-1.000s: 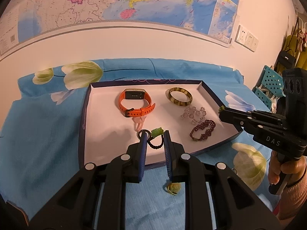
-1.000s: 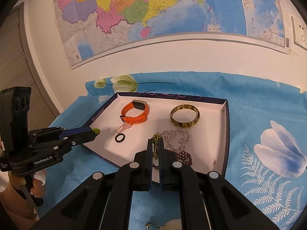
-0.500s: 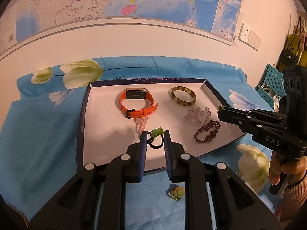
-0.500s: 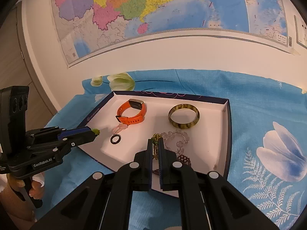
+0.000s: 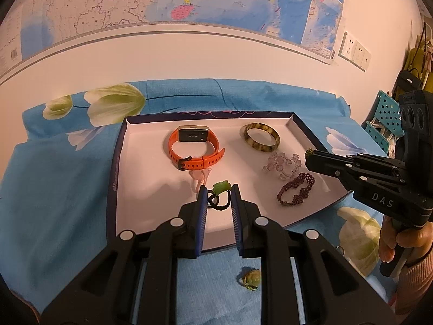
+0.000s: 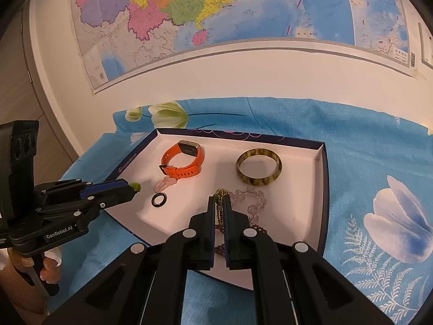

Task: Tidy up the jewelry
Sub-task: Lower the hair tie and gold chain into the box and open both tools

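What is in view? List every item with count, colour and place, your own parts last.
tray: 1, white with a dark blue rim, on the cloth
cloth: 1, blue floral, under the tray
watch: 1, orange, tray rear left
bangle: 1, mottled brown, tray rear right
clear bead bracelet: 1, tray right
dark red bead bracelet: 1, tray front right
black ring: 1, tray front left
pink piece: 1, before the watch
small green piece: 1, on cloth, outside the tray
map: 1, multicoloured, wall
left gripper: grips green charm
right gripper: grips green bead chain
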Demonstrator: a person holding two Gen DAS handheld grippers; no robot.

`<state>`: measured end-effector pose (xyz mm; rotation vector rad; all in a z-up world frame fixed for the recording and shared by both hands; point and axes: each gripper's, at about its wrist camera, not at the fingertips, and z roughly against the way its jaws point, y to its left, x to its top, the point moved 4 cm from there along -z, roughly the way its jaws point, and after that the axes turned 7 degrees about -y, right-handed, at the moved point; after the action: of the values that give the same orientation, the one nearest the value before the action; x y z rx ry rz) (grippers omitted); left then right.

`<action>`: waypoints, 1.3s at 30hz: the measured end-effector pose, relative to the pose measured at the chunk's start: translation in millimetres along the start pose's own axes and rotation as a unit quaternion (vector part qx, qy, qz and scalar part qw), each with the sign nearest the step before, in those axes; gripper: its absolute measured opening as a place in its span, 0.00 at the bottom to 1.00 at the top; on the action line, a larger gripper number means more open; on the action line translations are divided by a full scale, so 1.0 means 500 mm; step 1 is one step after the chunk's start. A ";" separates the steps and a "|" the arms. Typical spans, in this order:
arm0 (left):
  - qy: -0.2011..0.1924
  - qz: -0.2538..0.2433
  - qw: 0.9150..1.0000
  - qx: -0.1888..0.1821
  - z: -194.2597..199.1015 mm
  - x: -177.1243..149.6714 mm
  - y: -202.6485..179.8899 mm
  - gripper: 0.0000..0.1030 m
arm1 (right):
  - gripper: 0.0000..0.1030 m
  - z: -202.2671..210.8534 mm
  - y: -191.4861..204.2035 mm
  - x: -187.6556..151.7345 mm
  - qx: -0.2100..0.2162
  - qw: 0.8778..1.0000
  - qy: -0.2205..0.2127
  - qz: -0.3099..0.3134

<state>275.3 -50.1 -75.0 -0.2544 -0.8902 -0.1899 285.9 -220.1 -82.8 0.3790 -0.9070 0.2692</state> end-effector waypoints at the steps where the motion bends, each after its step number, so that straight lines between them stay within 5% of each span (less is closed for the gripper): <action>1: 0.000 0.000 1.000 0.000 0.000 0.000 0.000 0.17 | 0.04 -0.001 0.000 0.000 0.000 1.000 0.000 0.000; 39: 0.008 -0.005 1.000 0.013 -0.028 0.012 0.010 0.17 | 0.04 -0.030 -0.009 0.004 -0.011 1.000 0.012 0.004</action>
<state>291.0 -50.0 -79.4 -0.2230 -0.8769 -0.1899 299.5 -217.5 -90.6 0.3516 -0.8880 0.2693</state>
